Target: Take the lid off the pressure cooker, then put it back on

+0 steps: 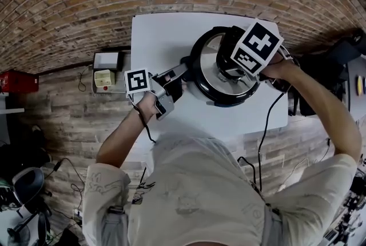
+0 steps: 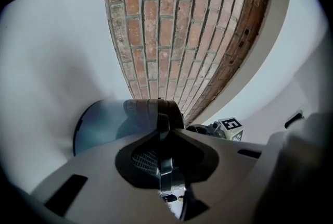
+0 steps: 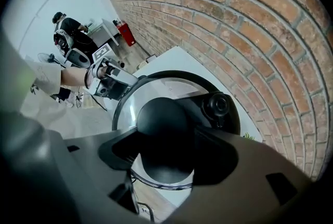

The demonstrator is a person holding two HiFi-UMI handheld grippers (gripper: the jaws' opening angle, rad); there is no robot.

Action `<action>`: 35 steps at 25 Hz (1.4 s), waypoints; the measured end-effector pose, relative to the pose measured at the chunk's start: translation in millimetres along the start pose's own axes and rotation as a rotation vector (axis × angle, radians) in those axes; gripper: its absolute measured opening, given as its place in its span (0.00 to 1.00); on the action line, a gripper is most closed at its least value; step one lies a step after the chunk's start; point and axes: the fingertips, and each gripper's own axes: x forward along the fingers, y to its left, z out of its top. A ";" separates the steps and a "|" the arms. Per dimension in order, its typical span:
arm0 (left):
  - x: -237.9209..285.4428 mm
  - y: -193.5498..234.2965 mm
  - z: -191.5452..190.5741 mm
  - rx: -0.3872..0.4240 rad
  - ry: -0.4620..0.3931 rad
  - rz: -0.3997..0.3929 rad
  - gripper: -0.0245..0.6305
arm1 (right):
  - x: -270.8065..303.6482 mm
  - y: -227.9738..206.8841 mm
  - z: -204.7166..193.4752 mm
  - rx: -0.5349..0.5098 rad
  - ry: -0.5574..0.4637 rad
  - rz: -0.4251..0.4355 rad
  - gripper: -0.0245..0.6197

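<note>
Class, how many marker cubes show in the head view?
2. One marker cube sits left of the pressure cooker; the other is above its lid. None seems hidden.

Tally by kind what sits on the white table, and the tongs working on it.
pressure cooker: 1
lid: 1
tongs: 2, the left tongs and the right tongs
Total: 4
</note>
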 end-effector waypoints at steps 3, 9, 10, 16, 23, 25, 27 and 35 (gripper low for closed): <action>-1.2 0.2 0.7 0.003 -0.003 0.001 0.14 | 0.4 0.9 0.8 -0.014 0.006 0.003 0.51; 0.0 0.9 0.5 0.006 0.002 -0.002 0.14 | 0.2 0.9 -0.4 -0.034 0.005 0.004 0.51; 0.0 0.6 0.4 0.004 0.003 -0.003 0.14 | 0.1 1.0 -0.3 -0.038 0.003 0.005 0.51; -0.6 0.3 -0.1 -0.001 0.005 -0.001 0.14 | -0.2 1.6 -0.2 -0.053 -0.010 0.006 0.51; 0.5 0.8 -0.3 -0.002 0.007 -0.002 0.14 | -0.7 1.5 -1.5 -0.072 -0.020 0.008 0.51; 0.7 0.5 -0.4 -0.003 0.009 -0.002 0.14 | -0.7 1.4 -1.7 -0.070 -0.025 0.009 0.51; 0.8 0.0 -0.5 -0.004 0.009 -0.006 0.14 | -0.8 1.1 -1.4 -0.068 -0.036 0.009 0.51; 0.4 1.2 0.1 0.003 0.015 -0.008 0.14 | -0.7 1.3 -0.7 -0.081 -0.046 0.000 0.50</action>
